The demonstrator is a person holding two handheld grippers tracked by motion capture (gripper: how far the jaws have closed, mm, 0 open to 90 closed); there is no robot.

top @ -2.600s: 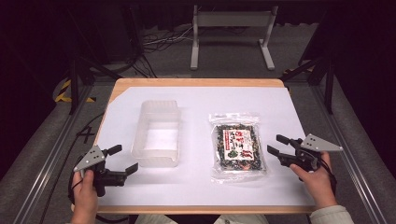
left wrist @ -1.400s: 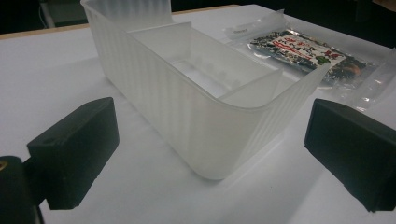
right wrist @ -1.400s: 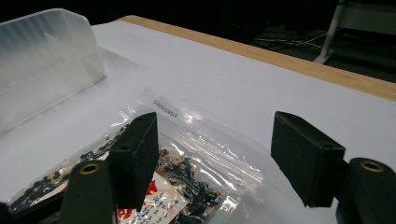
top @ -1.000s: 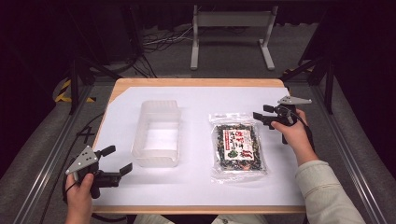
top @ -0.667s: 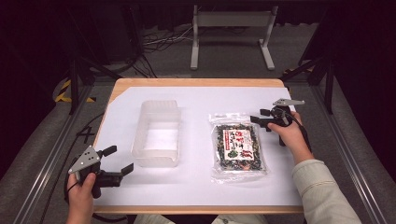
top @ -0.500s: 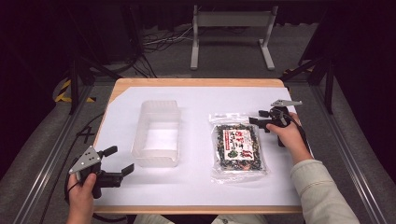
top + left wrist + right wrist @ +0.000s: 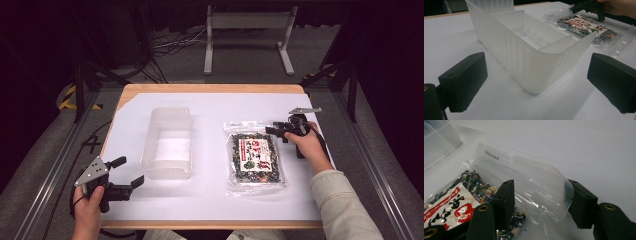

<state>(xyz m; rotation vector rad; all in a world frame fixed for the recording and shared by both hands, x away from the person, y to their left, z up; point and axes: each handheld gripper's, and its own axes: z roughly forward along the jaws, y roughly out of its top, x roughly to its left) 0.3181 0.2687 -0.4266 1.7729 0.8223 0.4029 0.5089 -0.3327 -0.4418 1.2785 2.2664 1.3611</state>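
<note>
Right claw (image 7: pixel 274 131) seen right of centre in high view, jaws apart, straddling top corner of snack bag (image 7: pixel 255 160). Bag laid flat on counter (image 7: pixel 210 107), centre-right. Left claw (image 7: pixel 127 173) lower left, open, empty, near plastic tub (image 7: pixel 168 142).

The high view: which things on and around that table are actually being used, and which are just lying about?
In use:
- snack bag, its clear top corner between the right gripper's open jaws
- empty clear plastic container, faced by the open left gripper

Lying about:
- floor cables
- metal stand
</note>
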